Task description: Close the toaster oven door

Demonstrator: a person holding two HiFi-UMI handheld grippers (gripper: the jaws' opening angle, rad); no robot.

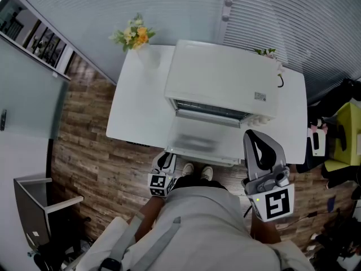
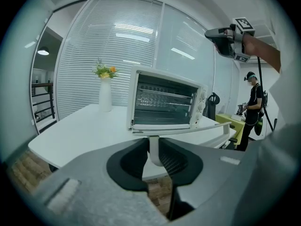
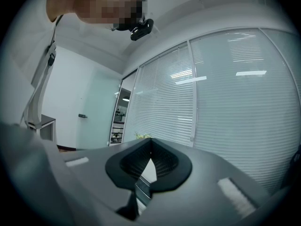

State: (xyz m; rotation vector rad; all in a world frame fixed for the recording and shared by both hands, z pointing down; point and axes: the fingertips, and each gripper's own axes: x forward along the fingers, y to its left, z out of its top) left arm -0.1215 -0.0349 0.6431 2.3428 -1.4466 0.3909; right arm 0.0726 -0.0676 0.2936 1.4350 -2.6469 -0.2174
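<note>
A white toaster oven [image 1: 223, 86] stands on the white table [image 1: 135, 106], its glass door [image 1: 200, 140] folded down flat toward me. In the left gripper view the oven [image 2: 164, 100] faces me, and the white post of the door handle [image 2: 153, 154] sits between the jaws. My left gripper [image 2: 153, 147] is shut on it, low at the door's front left corner [image 1: 164, 161]. My right gripper [image 1: 255, 135] is held up to the right of the door, touching nothing. Its tips [image 3: 151, 142] meet with nothing between them.
A white vase of flowers [image 1: 138, 38] stands at the table's far left corner. Window blinds run behind the table. A person [image 2: 254, 107] stands at the back right near a yellow-green seat [image 1: 347, 137]. A grey cabinet [image 1: 34, 208] sits on the wooden floor at left.
</note>
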